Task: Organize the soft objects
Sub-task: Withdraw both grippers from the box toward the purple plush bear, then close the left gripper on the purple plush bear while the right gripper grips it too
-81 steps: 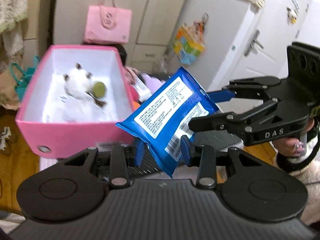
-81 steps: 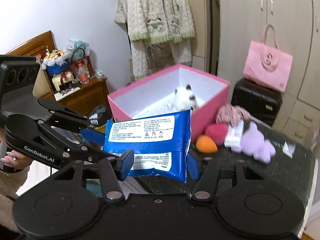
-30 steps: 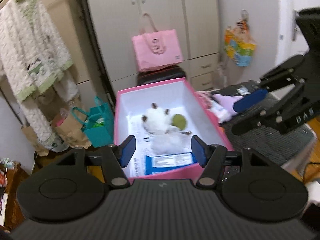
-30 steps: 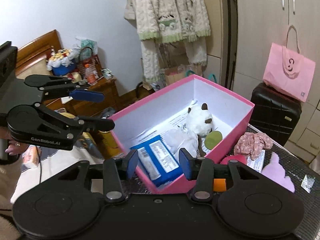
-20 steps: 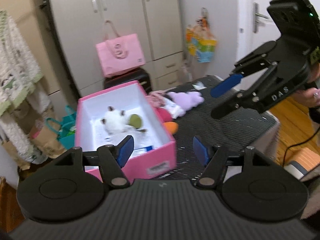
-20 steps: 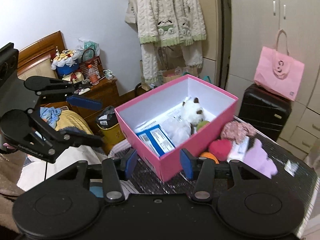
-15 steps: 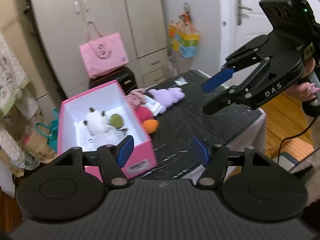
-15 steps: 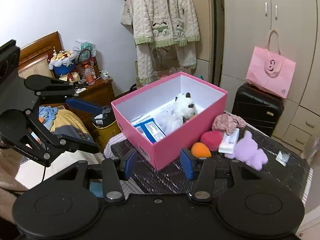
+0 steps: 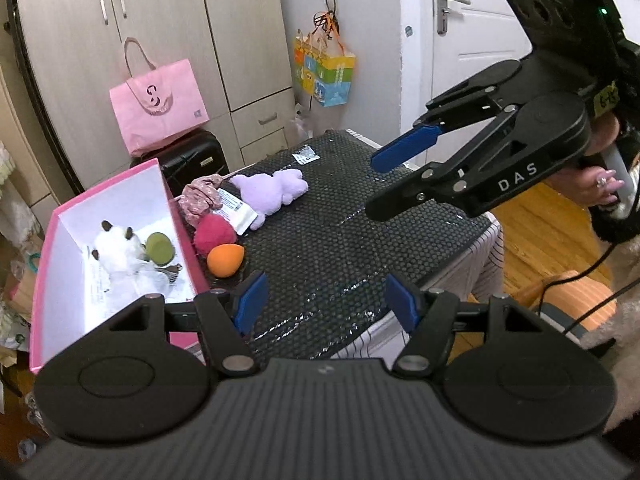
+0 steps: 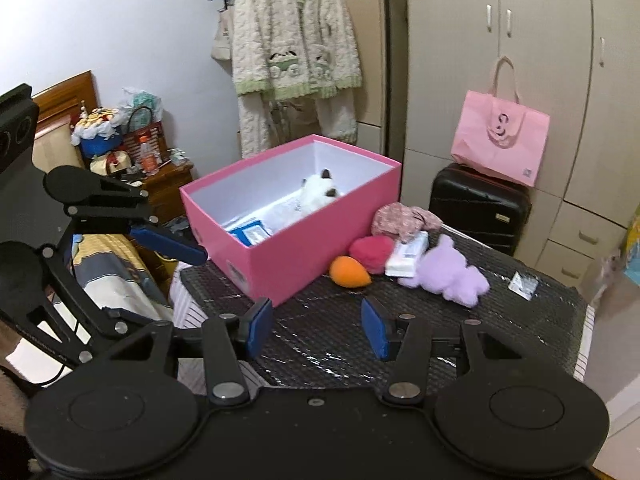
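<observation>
Both grippers are hanging empty over the black dotted table mat (image 9: 344, 248) — the left gripper (image 9: 322, 300) and the right gripper (image 10: 316, 326) each holding blue-padded jaws spread, nothing between them. Inside the open pink cardboard box (image 10: 320, 232) are lying a white plush toy (image 10: 318, 194) and a blue wipes packet (image 10: 250, 234). Beside the box are sitting an orange egg-shaped sponge (image 10: 349, 272), a red fuzzy ball (image 10: 372, 252) and a lilac plush toy (image 10: 452, 272).
</observation>
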The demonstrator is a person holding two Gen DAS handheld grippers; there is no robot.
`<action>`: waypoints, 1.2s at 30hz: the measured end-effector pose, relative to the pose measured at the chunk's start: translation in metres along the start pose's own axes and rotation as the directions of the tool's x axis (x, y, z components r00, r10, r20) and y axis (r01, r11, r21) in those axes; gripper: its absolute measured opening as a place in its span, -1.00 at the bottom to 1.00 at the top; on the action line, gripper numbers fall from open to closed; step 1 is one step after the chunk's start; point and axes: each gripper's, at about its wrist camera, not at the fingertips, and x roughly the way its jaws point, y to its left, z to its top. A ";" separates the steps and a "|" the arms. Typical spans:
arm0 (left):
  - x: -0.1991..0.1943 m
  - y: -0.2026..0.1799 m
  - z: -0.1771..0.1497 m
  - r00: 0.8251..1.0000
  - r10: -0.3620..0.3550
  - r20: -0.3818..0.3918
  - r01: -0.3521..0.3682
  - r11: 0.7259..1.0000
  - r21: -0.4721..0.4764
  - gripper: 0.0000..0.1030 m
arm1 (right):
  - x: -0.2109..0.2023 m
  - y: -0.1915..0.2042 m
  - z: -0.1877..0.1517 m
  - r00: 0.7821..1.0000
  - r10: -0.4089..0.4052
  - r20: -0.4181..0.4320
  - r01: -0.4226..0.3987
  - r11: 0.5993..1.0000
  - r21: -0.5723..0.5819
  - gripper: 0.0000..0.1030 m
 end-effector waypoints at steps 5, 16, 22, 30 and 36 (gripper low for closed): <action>0.030 -0.002 0.006 1.000 0.021 0.000 -0.021 1.000 -0.019 0.25 | 0.013 -0.027 -0.009 1.000 -0.003 -0.012 0.003 1.000 0.029 0.09; 0.097 0.017 0.037 0.994 0.099 0.041 -0.095 0.990 -0.102 0.25 | 0.050 -0.095 -0.022 0.998 -0.053 -0.015 0.054 0.995 0.089 0.11; 0.138 0.031 0.056 0.992 0.114 0.049 -0.103 0.977 -0.188 0.25 | 0.071 -0.119 -0.029 0.996 -0.088 0.006 0.087 0.994 0.061 0.12; 0.201 0.055 0.066 0.989 0.142 0.035 -0.124 0.938 -0.324 0.25 | 0.122 -0.156 -0.026 0.997 -0.072 0.010 0.072 0.997 0.013 0.23; 0.239 0.068 0.075 0.982 0.188 0.022 -0.164 0.902 -0.400 0.23 | 0.159 -0.176 -0.021 0.998 -0.064 0.006 0.064 0.997 -0.042 0.23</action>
